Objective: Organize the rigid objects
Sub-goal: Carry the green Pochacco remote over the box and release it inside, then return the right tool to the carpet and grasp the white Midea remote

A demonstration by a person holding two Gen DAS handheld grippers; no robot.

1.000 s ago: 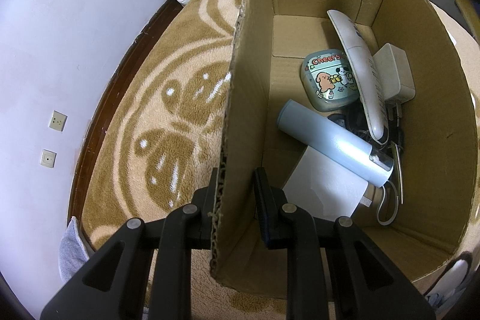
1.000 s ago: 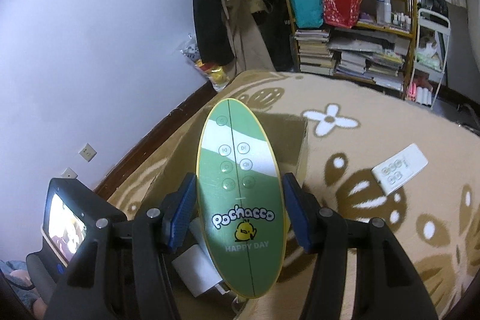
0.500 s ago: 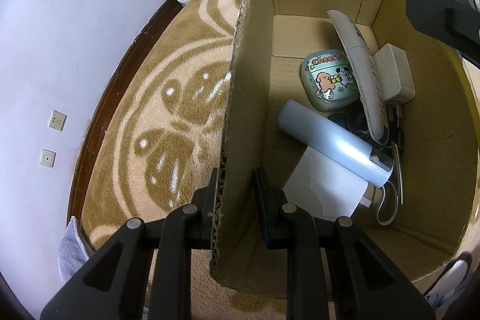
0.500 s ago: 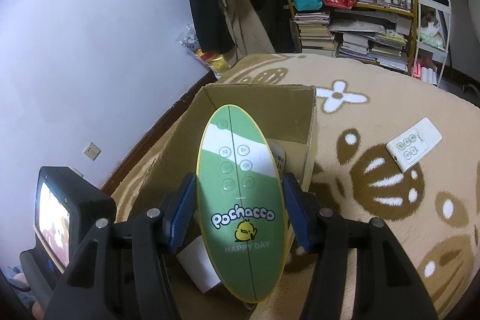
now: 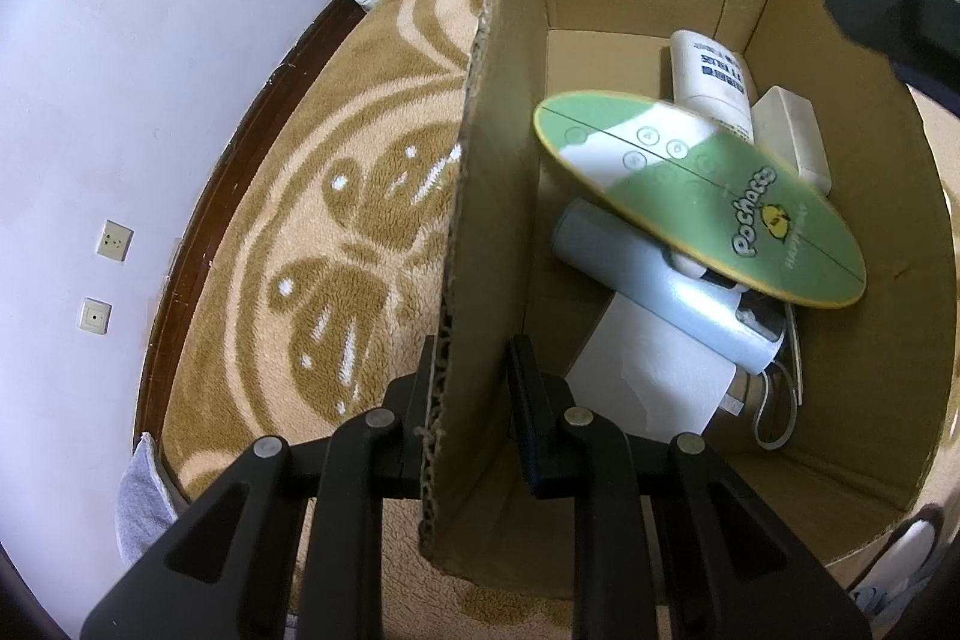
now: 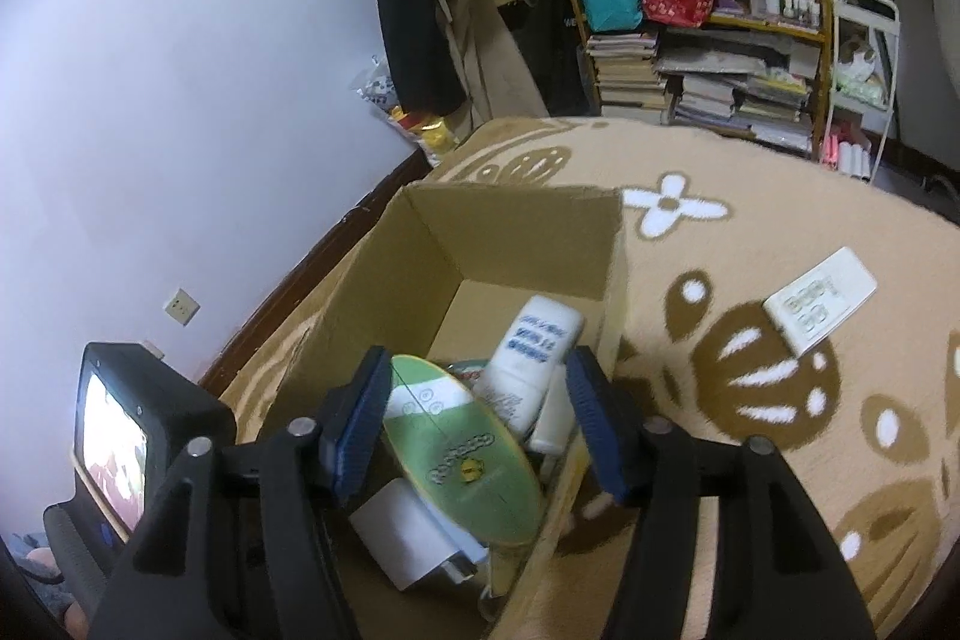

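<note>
Released from the now spread-jawed right gripper point(image 6: 474, 424), green oval remote point(image 5: 696, 196) drops into cardboard box point(image 5: 480, 220); left gripper point(image 5: 471, 394) clamps its wall, steadying it

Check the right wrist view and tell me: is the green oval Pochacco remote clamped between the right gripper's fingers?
No. The green oval Pochacco remote lies loose inside the cardboard box, and the right gripper stands open above it.
</note>
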